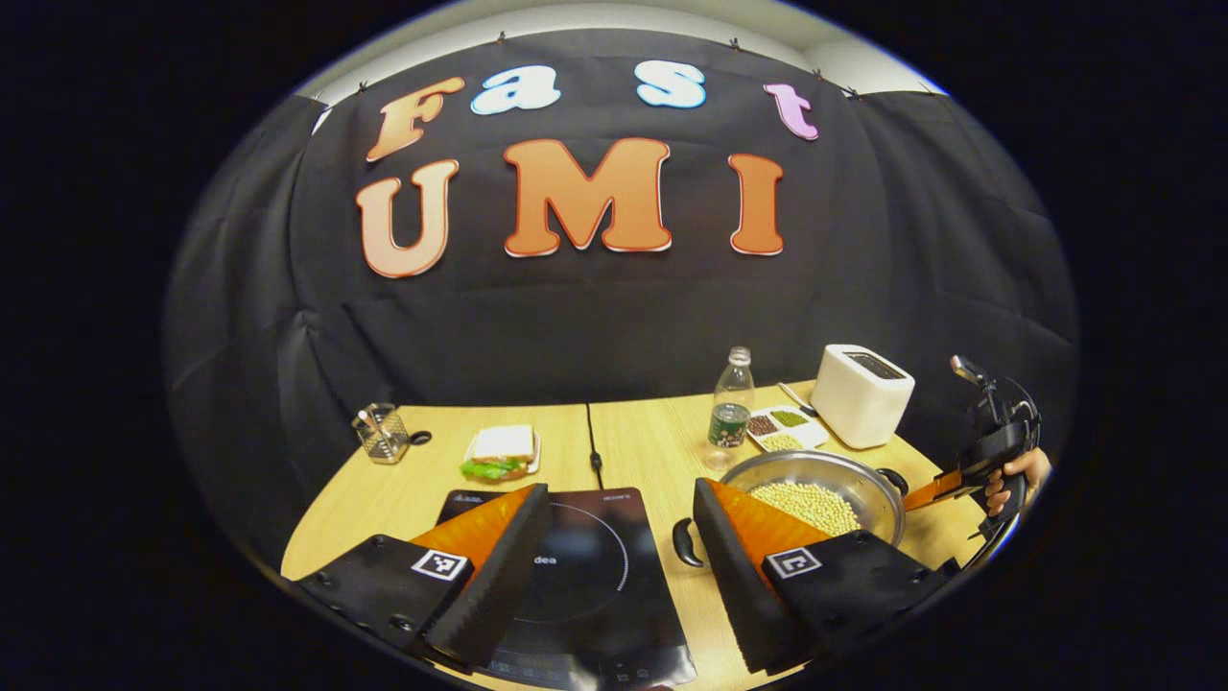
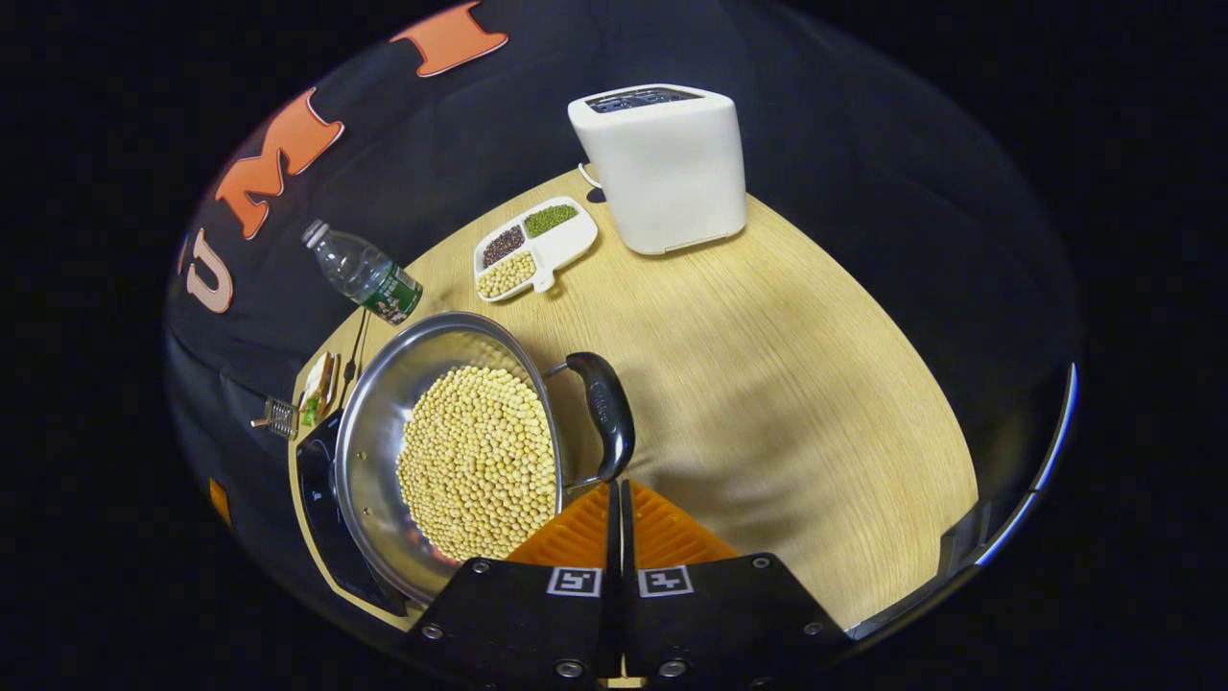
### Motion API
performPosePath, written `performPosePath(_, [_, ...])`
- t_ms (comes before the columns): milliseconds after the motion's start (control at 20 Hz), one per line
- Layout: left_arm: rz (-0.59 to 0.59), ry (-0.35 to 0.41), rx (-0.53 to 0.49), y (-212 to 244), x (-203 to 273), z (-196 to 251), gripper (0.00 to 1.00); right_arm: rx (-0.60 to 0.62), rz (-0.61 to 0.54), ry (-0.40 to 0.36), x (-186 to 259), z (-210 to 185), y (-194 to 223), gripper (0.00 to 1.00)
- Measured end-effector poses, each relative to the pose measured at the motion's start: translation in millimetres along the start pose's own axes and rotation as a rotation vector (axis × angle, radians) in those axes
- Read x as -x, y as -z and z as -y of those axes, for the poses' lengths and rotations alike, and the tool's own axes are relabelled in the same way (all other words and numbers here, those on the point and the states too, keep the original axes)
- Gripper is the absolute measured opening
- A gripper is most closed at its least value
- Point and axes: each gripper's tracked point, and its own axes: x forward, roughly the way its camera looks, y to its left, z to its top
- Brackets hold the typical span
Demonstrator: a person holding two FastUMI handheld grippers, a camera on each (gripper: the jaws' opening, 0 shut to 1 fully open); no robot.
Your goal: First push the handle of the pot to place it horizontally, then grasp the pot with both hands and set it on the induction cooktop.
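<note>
- My left gripper (image 1: 614, 547) hangs above the near edge of the desk (image 1: 652, 441), its two fingers spread wide apart with nothing between them but the dark glass of the induction cooktop (image 1: 585, 566) below.
- The pot (image 1: 815, 489), a steel pan filled with pale beans (image 2: 480, 461), sits on the desk just beside the cooktop's right edge; in the left gripper view my right-hand finger overlaps its near rim, and one black side handle (image 1: 684, 542) shows just beside that finger.
- My right gripper (image 2: 615, 499) has its fingers pressed together, tips at the near end of the pot's other black handle (image 2: 604, 408), which lies alongside the rim; I cannot tell whether tips and handle touch.
- In the left gripper view, my right gripper and the hand (image 1: 1017, 475) holding it show at the pot's far right side.
- Toward the desk's back edge stand a plastic bottle (image 1: 732, 408), a divided dish of beans (image 2: 532, 248) and a white toaster (image 2: 662, 163); a sandwich on a plate (image 1: 502, 451) and a wire holder (image 1: 382, 432) sit toward the back left corner.
</note>
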Motion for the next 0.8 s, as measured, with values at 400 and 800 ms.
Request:
performPosePath(400, [-0.301,0.168,0.128,67,-51,60,0.98,0.044,0.107,-0.054,31,-22,-37,0.13])
performPosePath(800, [-0.502,0.183,0.146,129,-104,85,0.99,0.17,0.12,0.005,12,-32,-36,0.57])
